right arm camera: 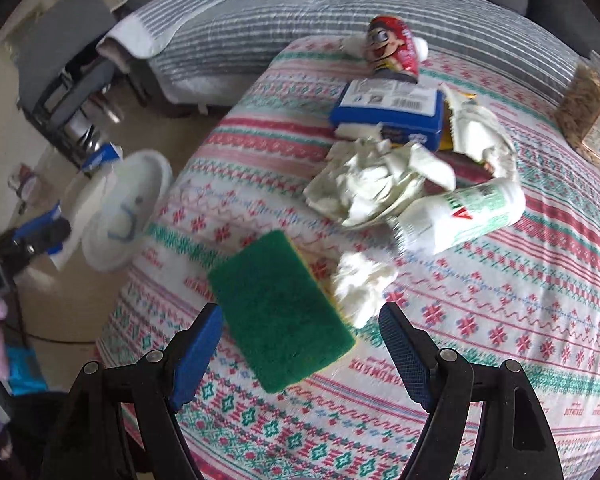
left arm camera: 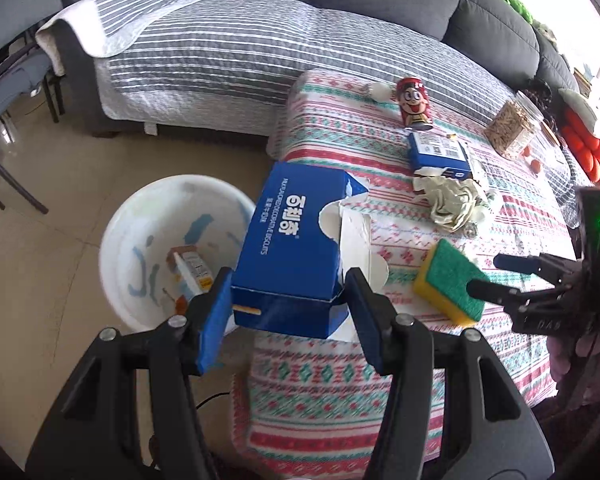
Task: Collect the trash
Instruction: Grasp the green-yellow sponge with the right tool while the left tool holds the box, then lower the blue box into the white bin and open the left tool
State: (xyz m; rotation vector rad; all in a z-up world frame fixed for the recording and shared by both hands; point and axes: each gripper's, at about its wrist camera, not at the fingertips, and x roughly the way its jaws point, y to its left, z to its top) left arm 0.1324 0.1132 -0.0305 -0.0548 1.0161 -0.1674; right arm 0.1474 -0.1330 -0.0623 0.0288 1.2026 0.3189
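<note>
My left gripper [left arm camera: 288,308] is shut on a torn blue biscuit box [left arm camera: 296,244] and holds it over the table's left edge, beside the white bin [left arm camera: 128,232] on the floor. The bin holds a small carton [left arm camera: 190,270]. My right gripper [right arm camera: 300,340] is open just above the table, with a green and yellow sponge [right arm camera: 280,308] between its fingers; it also shows in the left wrist view [left arm camera: 488,276]. On the table lie crumpled tissue [right arm camera: 362,284], a white wrapper [right arm camera: 380,184], a white and green tube [right arm camera: 468,216], a small blue box [right arm camera: 388,110] and a red can [right arm camera: 392,48].
The table has a patterned cloth [right arm camera: 480,340]. A clear jar of snacks [right arm camera: 590,116] stands at its far right. A grey sofa with a striped cover [left arm camera: 228,52] runs behind the table. Chairs [left arm camera: 8,80] stand at the left on the tiled floor.
</note>
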